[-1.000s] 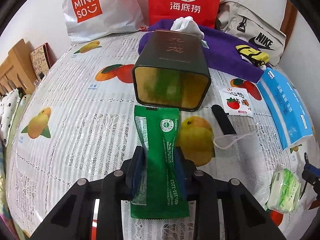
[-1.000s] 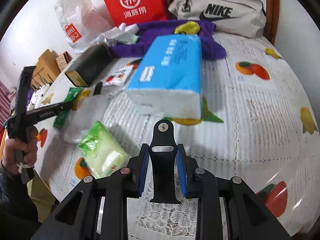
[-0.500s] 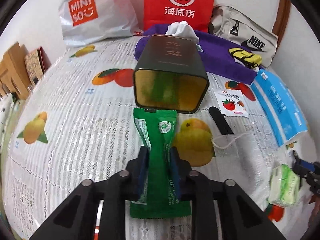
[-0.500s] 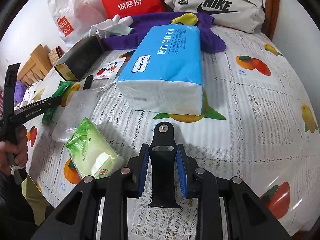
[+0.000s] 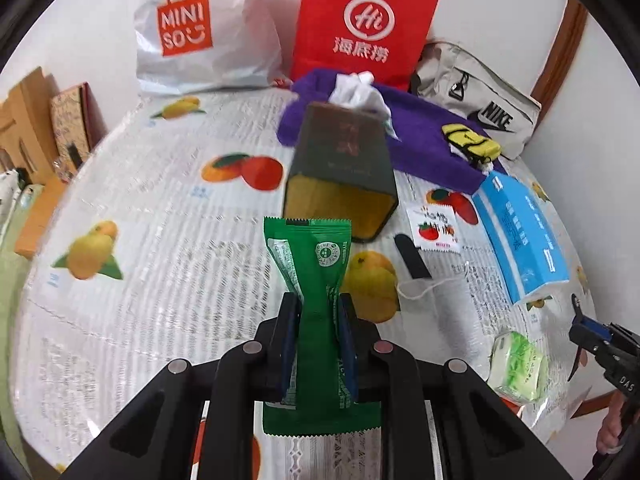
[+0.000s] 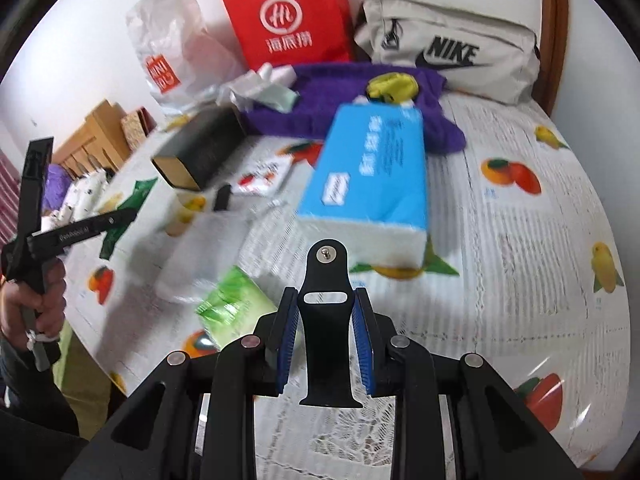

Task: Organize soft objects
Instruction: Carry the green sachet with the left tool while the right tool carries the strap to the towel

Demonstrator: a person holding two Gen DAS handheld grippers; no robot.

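The left tongs (image 5: 318, 344) were clamped on a green foil sachet (image 5: 310, 264), its long axis aimed at the dark rectangular tin's (image 5: 340, 184) open mouth ahead; the right tongs (image 6: 326, 340) gripped a black strap (image 6: 326, 320).

— What's the right claw (image 6: 325, 326) gripping?
— A black strap piece (image 6: 325, 312), pinched between its blue pads.
— And ahead?
— A blue tissue pack (image 6: 372, 176) on the worktop (image 6: 520, 240); a green packet (image 6: 232, 304) lies left.

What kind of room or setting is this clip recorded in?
Probably a lived-in home, not a lab: a table with a fruit-print cover against a white wall, shopping bags from Miniso and Haidilao, and a Nike pouch propped behind the clutter.
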